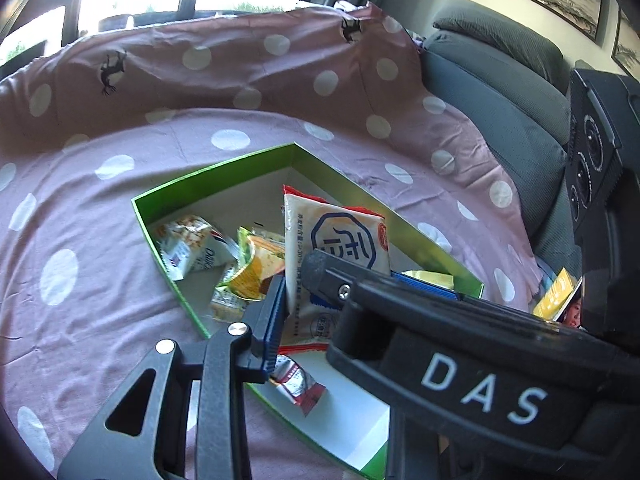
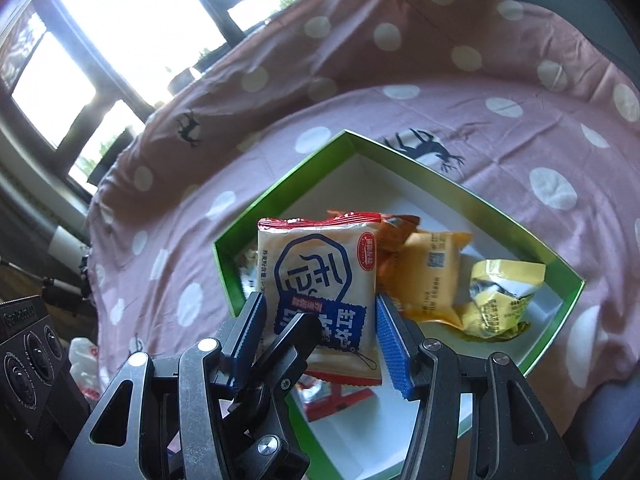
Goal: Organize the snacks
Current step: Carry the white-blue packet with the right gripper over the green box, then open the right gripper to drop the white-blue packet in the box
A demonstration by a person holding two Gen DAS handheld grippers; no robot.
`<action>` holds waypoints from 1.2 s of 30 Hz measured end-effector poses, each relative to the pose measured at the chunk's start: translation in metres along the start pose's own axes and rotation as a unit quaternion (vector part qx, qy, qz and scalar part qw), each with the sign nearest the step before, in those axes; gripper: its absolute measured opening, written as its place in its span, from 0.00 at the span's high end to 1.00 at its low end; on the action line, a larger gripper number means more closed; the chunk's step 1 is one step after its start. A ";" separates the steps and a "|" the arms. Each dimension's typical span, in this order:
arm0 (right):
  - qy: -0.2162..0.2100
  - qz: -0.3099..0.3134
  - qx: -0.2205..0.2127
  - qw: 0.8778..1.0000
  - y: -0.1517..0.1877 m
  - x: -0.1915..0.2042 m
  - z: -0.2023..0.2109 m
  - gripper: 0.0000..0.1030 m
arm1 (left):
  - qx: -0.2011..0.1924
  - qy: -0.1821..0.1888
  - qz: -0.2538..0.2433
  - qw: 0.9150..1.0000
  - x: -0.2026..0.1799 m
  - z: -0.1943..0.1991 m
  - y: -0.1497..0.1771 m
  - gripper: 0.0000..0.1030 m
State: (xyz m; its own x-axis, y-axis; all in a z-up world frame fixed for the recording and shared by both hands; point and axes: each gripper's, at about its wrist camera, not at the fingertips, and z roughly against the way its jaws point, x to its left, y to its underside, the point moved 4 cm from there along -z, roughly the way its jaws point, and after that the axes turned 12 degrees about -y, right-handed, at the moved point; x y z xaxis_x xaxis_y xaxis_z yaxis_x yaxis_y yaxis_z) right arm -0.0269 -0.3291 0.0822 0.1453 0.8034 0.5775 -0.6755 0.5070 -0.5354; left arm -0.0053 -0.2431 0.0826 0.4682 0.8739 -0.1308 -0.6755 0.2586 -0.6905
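Right wrist view first: we find the beige snack packet (image 2: 320, 280) held upright above the green box (image 2: 560, 296), our right gripper (image 2: 320, 332) closed on its two side edges. In the left wrist view our left gripper (image 1: 298, 280) stands narrow on the same packet (image 1: 336, 240), near its lower part — both claws share one soft wrapper. We judge the chief risk to be a tear or a slip: if the two hands drift apart or twist unequally, the foil may rip or pull free. A drop would likely land on the loose snacks (image 2: 432, 280) already in the box, near its right edge; a careless descent could also catch the thin box wall and shift it on the spotted cloth (image 1: 100, 280).
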 end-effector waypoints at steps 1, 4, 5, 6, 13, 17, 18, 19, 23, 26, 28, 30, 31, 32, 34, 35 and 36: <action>0.004 -0.003 0.004 1.000 0.001 -0.004 -0.001 0.44 | 0.006 0.005 0.001 1.000 -0.001 -0.003 0.001 0.73; 0.018 -0.009 0.013 1.000 0.002 -0.012 -0.005 0.43 | 0.020 0.015 0.005 1.000 -0.002 -0.010 0.003 0.72; 0.022 -0.011 0.017 1.000 0.002 -0.014 -0.006 0.44 | 0.024 0.017 0.006 1.000 -0.001 -0.012 0.004 0.72; 0.024 -0.013 0.020 0.999 0.002 -0.015 -0.008 0.43 | 0.027 0.017 0.006 0.999 -0.002 -0.014 0.005 0.72; 0.040 -0.020 0.046 0.998 0.006 -0.024 -0.018 0.43 | 0.052 0.028 0.012 0.998 -0.002 -0.027 0.012 0.72; 0.044 -0.022 0.050 0.998 0.007 -0.027 -0.019 0.43 | 0.054 0.030 0.011 0.998 -0.004 -0.029 0.013 0.72; 0.043 -0.022 0.052 0.998 0.007 -0.027 -0.019 0.43 | 0.053 0.028 0.010 0.998 -0.005 -0.029 0.014 0.72; 0.042 -0.022 0.052 0.997 0.007 -0.028 -0.019 0.43 | 0.054 0.028 0.010 0.998 -0.005 -0.029 0.014 0.72; 0.046 -0.023 0.052 0.997 0.007 -0.027 -0.019 0.43 | 0.054 0.028 0.011 0.998 -0.005 -0.030 0.014 0.70; 0.050 -0.026 0.052 0.997 0.007 -0.028 -0.019 0.43 | 0.054 0.026 0.010 0.998 -0.005 -0.030 0.013 0.69; 0.054 -0.026 0.051 0.997 0.007 -0.028 -0.019 0.43 | 0.054 0.021 0.009 0.998 -0.006 -0.030 0.013 0.63; 0.061 -0.026 0.048 0.997 0.006 -0.029 -0.017 0.42 | 0.054 0.021 0.008 0.998 -0.005 -0.029 0.013 0.55; 0.064 -0.025 0.046 0.997 0.006 -0.029 -0.016 0.42 | 0.053 0.022 0.008 0.998 -0.006 -0.028 0.012 0.52; 0.067 -0.023 0.042 0.997 0.006 -0.028 -0.014 0.42 | 0.052 0.023 0.008 0.998 -0.004 -0.028 0.013 0.50; 0.075 -0.018 0.037 0.996 0.005 -0.027 -0.012 0.39 | 0.050 0.011 0.006 0.999 -0.002 -0.026 0.012 0.43; 0.080 -0.016 0.035 0.996 0.005 -0.026 -0.010 0.38 | 0.048 0.003 0.004 0.999 -0.001 -0.024 0.012 0.41; 0.082 -0.013 0.032 0.996 0.005 -0.025 -0.010 0.36 | 0.046 -0.003 0.003 0.999 0.000 -0.023 0.011 0.37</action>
State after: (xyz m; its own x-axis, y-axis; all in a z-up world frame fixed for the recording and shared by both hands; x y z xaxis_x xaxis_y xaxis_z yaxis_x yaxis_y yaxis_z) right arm -0.0268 -0.3435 0.0595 0.2761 0.8325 0.4803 -0.7143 0.5121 -0.4770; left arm -0.0002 -0.2497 0.0588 0.4605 0.8779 -0.1312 -0.7285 0.2893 -0.6210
